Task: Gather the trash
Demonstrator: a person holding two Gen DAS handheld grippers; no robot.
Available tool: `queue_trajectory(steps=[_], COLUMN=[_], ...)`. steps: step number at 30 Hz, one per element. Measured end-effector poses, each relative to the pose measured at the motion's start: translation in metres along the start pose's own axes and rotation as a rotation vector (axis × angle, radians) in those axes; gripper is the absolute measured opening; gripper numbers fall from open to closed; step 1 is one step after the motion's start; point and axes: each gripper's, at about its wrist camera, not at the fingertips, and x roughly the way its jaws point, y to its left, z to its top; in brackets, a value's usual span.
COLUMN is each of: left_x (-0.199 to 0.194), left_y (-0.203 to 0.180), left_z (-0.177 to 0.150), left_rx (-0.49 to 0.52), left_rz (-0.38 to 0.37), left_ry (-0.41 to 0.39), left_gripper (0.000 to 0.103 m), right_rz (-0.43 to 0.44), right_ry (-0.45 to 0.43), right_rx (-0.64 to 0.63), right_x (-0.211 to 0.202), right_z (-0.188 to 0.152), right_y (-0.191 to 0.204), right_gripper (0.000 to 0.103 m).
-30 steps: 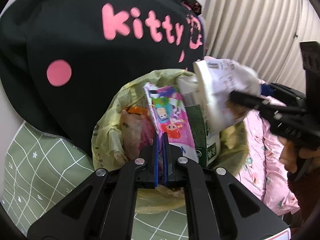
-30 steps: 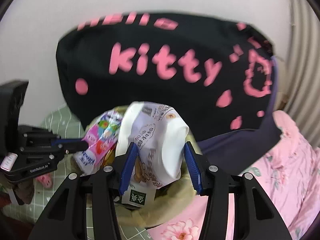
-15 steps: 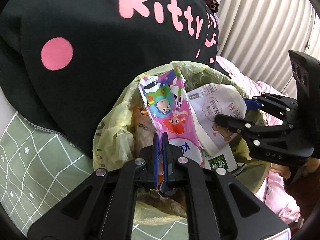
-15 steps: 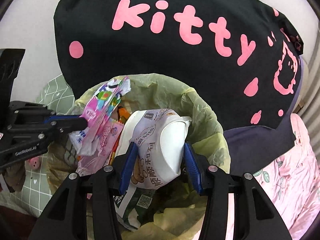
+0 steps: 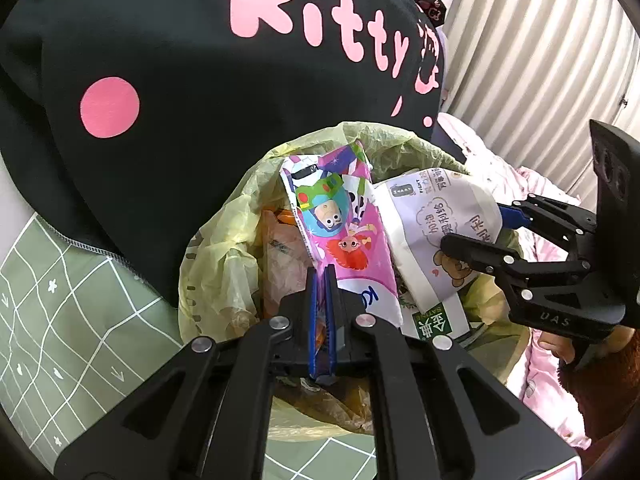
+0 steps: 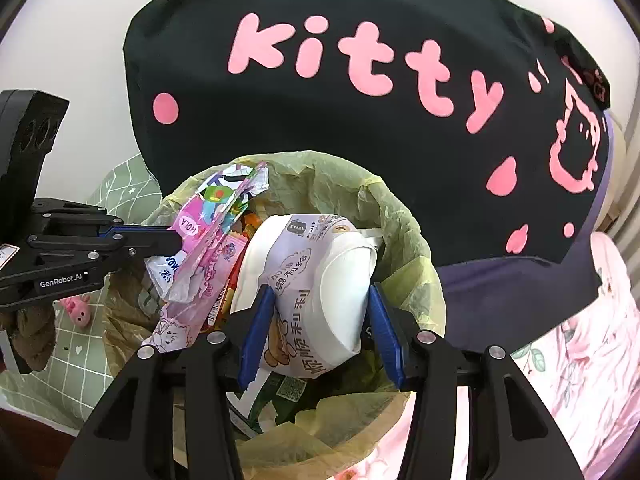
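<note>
Over the yellow-lined bin [image 6: 400,216], the left gripper [image 5: 320,276] pinches a cartoon wrapper [image 5: 340,216]; the right gripper [image 6: 320,320] clamps a white pouch [image 6: 320,280]. Only the right view shows a pink toy [image 6: 78,308].

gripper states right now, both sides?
Left gripper: shut on the pink cartoon wrapper, over the yellow trash bag.
Right gripper: shut on the white snack bag, same bag below.

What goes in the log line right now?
left gripper: shut on wrapper | right gripper: shut on pouch | both over bin
</note>
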Motion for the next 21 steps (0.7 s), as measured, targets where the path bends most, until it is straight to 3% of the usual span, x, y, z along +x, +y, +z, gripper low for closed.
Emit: queue_trajectory(steps=[8,13,15,21], left_x=[-0.007,-0.032,-0.044,-0.087], left_y=[0.002,0.013,0.021,0.039], left_z=[-0.002,-0.012,-0.019,-0.054], left_rx=[-0.001,-0.031,-0.061,-0.123], left_rz=[-0.029,-0.051,-0.056,0.031], left_ry=[-0.011,-0.064,-0.086,-0.147], left_gripper=[0.009,0.031,0.040,0.060], right_rz=[0.012,-0.033,-0.057,-0.110], right_ry=[-0.015,-0.026,-0.037,-0.113], right_rx=[0.070,0.112,0.120,0.154], right_x=[-0.004,-0.012,-0.018,-0.049], right_z=[-0.001,-0.006,-0.007,-0.011], right_y=[0.002,0.008,0.015,0.041], right_gripper=[0.047,0.048,0.058,0.058])
